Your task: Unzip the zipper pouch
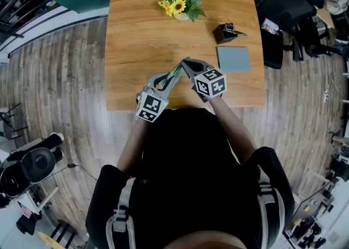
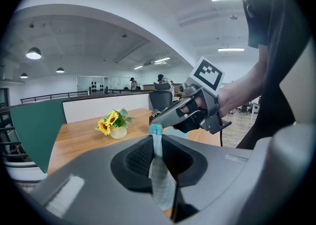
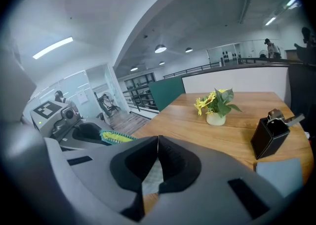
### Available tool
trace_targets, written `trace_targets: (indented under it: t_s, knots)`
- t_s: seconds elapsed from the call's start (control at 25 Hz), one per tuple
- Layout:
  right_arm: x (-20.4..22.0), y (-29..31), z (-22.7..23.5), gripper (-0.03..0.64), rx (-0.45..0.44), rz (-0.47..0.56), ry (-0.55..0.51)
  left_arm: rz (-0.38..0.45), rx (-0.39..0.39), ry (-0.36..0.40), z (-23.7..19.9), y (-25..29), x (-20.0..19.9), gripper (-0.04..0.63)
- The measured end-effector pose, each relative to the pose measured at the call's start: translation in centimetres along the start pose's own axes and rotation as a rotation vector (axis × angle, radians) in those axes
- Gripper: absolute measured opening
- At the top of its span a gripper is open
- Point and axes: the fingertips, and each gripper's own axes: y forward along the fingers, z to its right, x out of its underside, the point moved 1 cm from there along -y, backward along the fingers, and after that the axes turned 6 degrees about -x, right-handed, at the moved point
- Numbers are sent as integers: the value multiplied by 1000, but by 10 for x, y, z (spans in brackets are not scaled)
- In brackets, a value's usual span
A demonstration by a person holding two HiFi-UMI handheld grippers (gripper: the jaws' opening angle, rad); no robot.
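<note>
I hold the zipper pouch (image 1: 178, 69) in the air over the table's front edge, between both grippers. It is pale mesh fabric (image 2: 160, 179) with a teal and yellow-green top edge (image 3: 116, 137). My left gripper (image 2: 157, 142) is shut on the fabric, which hangs down between its pads. My right gripper (image 3: 158, 142) is shut, with pale pouch fabric (image 3: 150, 182) showing just below its closed pads. In the left gripper view, the tips of the right gripper (image 2: 157, 118) meet the pouch's teal top end. The zipper pull itself is hidden.
On the wooden table (image 1: 136, 35) stand a pot of sunflowers (image 1: 181, 3) at the far middle, a black holder (image 1: 226, 32) and a blue-grey pad (image 1: 233, 58) to the right. Black office chairs (image 1: 283, 7) stand beyond the table's right side.
</note>
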Motion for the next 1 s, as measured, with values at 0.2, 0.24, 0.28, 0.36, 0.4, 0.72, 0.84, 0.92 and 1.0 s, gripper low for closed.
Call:
trace_targets:
  t_s: [0.2,0.24,0.28,0.36,0.4,0.72,0.84,0.92,1.0]
  knots:
    - [3,-8,12,5,11,4,16,0,9,2,7,6,-5,43]
    - [4,-9,15,5,14,5,19,0,10,4,8,7,-5,43]
    - [5,-10,17,5,16,5,21,0,11,5,8,8,-6,43]
    - [6,-12,20,5,19,4,19,-3,12,6,9,10,-6,43]
    - [7,-13,20,5,20,3,16,-5,12,5,10,11,-6,43]
    - [5,-23,29,5,38,6,9,13,37,8,16,17,-15,43]
    - [5,-27,34,5,50,1,-7,20,47,9,20,20,-18,43]
    - [6,-31,39,5,62,0,-7,23,54,11,22,22,-20,43]
    - [7,-34,44,6,69,0,-3,24,61,15,25,25,-21,43]
